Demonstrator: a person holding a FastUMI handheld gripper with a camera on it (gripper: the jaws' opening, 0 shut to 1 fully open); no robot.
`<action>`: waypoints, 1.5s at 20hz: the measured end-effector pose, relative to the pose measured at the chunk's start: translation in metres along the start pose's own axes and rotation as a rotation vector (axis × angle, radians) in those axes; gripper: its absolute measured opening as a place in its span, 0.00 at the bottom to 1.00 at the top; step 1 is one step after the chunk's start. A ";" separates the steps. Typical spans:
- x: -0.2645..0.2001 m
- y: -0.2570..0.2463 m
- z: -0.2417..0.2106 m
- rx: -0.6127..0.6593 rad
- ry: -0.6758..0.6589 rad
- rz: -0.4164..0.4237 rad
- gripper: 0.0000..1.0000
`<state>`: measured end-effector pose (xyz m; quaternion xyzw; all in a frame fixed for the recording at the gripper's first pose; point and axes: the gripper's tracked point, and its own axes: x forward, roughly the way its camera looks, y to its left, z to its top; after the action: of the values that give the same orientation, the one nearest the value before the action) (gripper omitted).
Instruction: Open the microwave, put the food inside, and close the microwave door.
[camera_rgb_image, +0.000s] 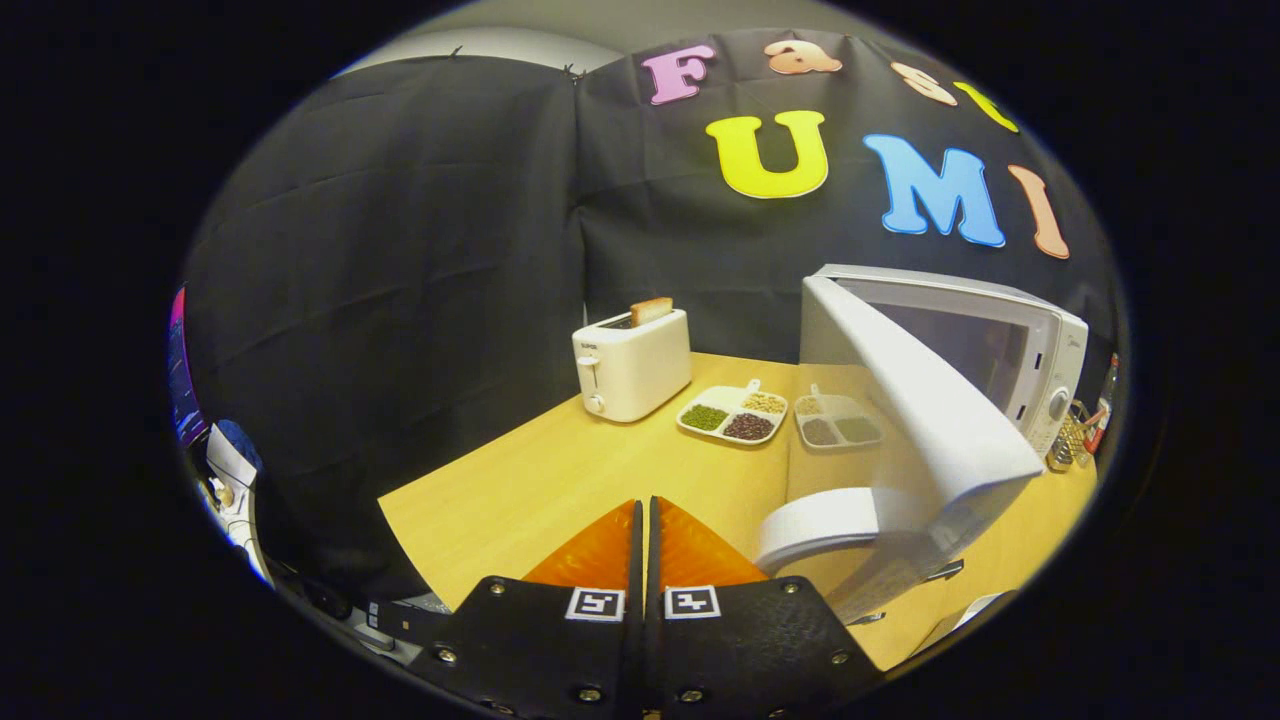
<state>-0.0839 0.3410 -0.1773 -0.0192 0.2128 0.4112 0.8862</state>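
Gripper (646, 520): jaws closed, empty, above counter (560, 480) | microwave (985, 350): door (915, 400) open | divided tray (733, 412): beside toaster (632, 364)

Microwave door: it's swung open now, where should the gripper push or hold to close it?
Take the microwave door at its free edge near the lower corner, farthest from the hinge, coming from its outer face on the toaster side. The door stands open toward the gripper, whose fingers are shut on nothing. A flat push there would probably do.
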 end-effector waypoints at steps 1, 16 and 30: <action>-0.001 -0.010 -0.001 0.000 0.002 -0.018 0.01; -0.016 -0.160 0.011 0.110 -0.030 -0.247 0.01; -0.002 -0.263 0.040 0.186 -0.084 -0.341 0.01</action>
<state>0.1230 0.1743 -0.1774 0.0443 0.2062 0.2342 0.9490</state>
